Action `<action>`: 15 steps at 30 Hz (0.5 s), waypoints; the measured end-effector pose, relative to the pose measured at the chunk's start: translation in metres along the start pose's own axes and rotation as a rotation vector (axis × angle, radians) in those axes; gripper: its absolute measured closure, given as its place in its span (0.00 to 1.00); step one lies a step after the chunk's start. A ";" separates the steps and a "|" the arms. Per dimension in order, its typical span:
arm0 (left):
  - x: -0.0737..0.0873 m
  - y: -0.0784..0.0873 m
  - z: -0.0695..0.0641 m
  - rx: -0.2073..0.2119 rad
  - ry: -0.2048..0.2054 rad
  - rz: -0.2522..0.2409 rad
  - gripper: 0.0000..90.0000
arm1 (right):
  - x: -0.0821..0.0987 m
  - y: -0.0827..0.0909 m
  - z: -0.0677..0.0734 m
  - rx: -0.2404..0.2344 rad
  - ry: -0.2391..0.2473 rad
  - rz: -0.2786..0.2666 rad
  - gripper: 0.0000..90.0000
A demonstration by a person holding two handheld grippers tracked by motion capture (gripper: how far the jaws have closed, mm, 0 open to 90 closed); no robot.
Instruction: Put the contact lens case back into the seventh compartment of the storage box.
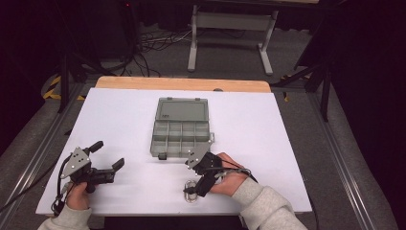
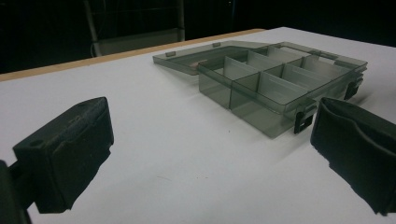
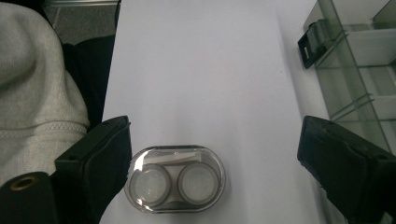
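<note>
The contact lens case (image 3: 175, 185) is seen clearly in the right gripper view, a clear oval shell with two round wells, lying flat on the counter (image 1: 268, 139) between the jaws of the right gripper (image 3: 212, 172); its lower edge is nearly cut off by the frame. One end of the case lies touching or just beside one jaw, while the other jaw stands well clear, so the jaws are parted and nothing is gripped. In the high view the case (image 1: 190, 191) is largely hidden under the right gripper (image 1: 191, 188) at about 6 o'clock on the counter, near the front edge; only a faint outline can be made out. The left gripper (image 1: 107, 155) is held at about 8 o'clock, jaws spread wide with nothing between them. The compartment box (image 1: 181, 132) lies open near the centre, lid laid back toward 12 o'clock; its compartments' contents cannot be judged through the smoky plastic. The counter is covered in white, a wooden strip showing at the far edge. Beyond it the room is dark: cables on grey floor and a pale metal frame (image 1: 232, 33) are faintly discernible.
</note>
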State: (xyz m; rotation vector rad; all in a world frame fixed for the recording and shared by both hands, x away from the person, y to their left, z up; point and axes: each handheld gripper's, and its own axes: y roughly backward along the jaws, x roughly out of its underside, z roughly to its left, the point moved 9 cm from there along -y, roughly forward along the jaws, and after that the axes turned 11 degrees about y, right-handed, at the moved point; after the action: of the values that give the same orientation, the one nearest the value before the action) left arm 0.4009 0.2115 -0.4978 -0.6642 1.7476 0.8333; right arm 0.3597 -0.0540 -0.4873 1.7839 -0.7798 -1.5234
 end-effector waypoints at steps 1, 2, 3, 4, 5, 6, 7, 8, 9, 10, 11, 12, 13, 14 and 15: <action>0.000 0.000 0.000 0.000 0.000 -0.001 0.00 | 0.001 0.000 0.001 -0.005 0.002 0.011 0.12; 0.000 0.000 0.000 0.000 0.000 -0.001 0.00 | 0.001 -0.001 0.002 -0.009 0.009 0.016 0.12; 0.000 0.000 0.000 0.000 0.000 -0.001 0.00 | 0.001 -0.001 0.002 -0.009 0.009 0.016 0.12; 0.000 0.000 0.000 0.001 0.001 -0.001 0.00 | 0.002 -0.001 0.003 -0.007 0.004 0.025 0.12; 0.000 0.000 0.000 0.000 0.002 -0.001 0.00 | 0.003 -0.003 0.004 -0.012 0.012 0.035 0.13; 0.000 0.000 0.000 0.001 0.001 0.000 0.00 | 0.003 -0.003 0.005 -0.014 0.014 0.043 0.13; 0.000 0.000 0.000 0.001 0.001 0.000 0.00 | 0.004 -0.004 0.006 -0.018 0.017 0.048 0.13; 0.000 0.000 0.000 0.001 0.001 0.000 0.00 | 0.005 -0.004 0.007 -0.021 0.019 0.058 0.13; 0.000 0.000 0.000 0.001 0.001 0.000 0.00 | 0.005 -0.004 0.007 -0.024 0.020 0.063 0.13; 0.000 0.000 0.000 0.001 0.001 0.000 0.00 | 0.006 -0.005 0.009 -0.028 0.018 0.070 0.14; 0.000 0.000 0.000 0.001 0.001 0.000 0.00 | 0.007 -0.005 0.009 -0.030 0.020 0.076 0.14; 0.000 0.000 0.000 0.000 0.001 0.000 0.00 | 0.008 -0.006 0.010 -0.035 0.021 0.086 0.14; 0.000 0.000 0.000 0.001 0.002 0.000 0.00 | 0.008 -0.007 0.010 -0.040 0.020 0.091 0.14; 0.000 0.000 0.000 0.001 0.001 0.000 0.00 | 0.009 -0.007 0.011 -0.042 0.022 0.097 0.14; 0.000 0.000 0.000 0.001 0.002 0.001 0.00 | 0.010 -0.008 0.011 -0.045 0.024 0.104 0.15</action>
State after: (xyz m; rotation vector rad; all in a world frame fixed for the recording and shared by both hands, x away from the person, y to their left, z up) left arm 0.4009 0.2115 -0.4979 -0.6638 1.7501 0.8319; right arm 0.3500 -0.0581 -0.5009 1.6990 -0.8076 -1.4387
